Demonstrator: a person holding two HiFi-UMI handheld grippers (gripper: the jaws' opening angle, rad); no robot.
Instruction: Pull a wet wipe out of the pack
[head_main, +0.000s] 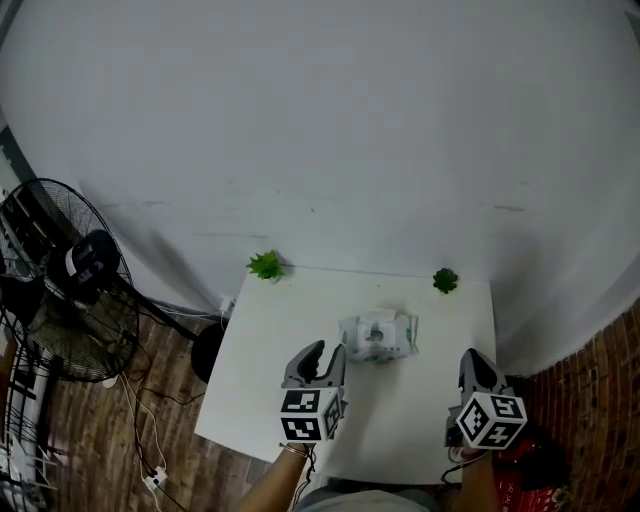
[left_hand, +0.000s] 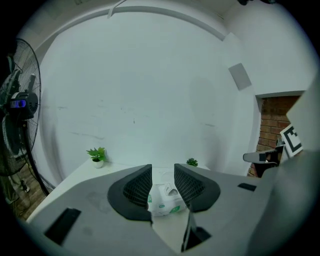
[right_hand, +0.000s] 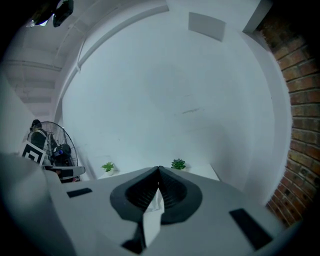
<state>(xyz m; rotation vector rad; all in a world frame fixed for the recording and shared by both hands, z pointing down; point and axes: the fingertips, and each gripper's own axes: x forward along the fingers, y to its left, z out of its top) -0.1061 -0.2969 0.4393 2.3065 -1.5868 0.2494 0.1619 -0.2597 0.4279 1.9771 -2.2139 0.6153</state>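
Observation:
The white wet wipe pack (head_main: 378, 337) lies in the middle of the white table (head_main: 270, 390), its lid flap up. My left gripper (head_main: 327, 353) hovers just short of the pack's near left side, jaws open. In the left gripper view the pack (left_hand: 165, 199) shows through the gap of the left gripper (left_hand: 162, 172), untouched. My right gripper (head_main: 470, 358) is off to the right near the table's right edge, apart from the pack. In the right gripper view the right gripper (right_hand: 159, 171) is shut on a white wet wipe (right_hand: 152, 216) that hangs between the jaws.
Two small potted plants stand at the table's back corners, one left (head_main: 266, 265) and one right (head_main: 445, 281). A black standing fan (head_main: 70, 285) and cables (head_main: 150, 470) are on the wooden floor at left. A brick wall (head_main: 590, 400) is on the right.

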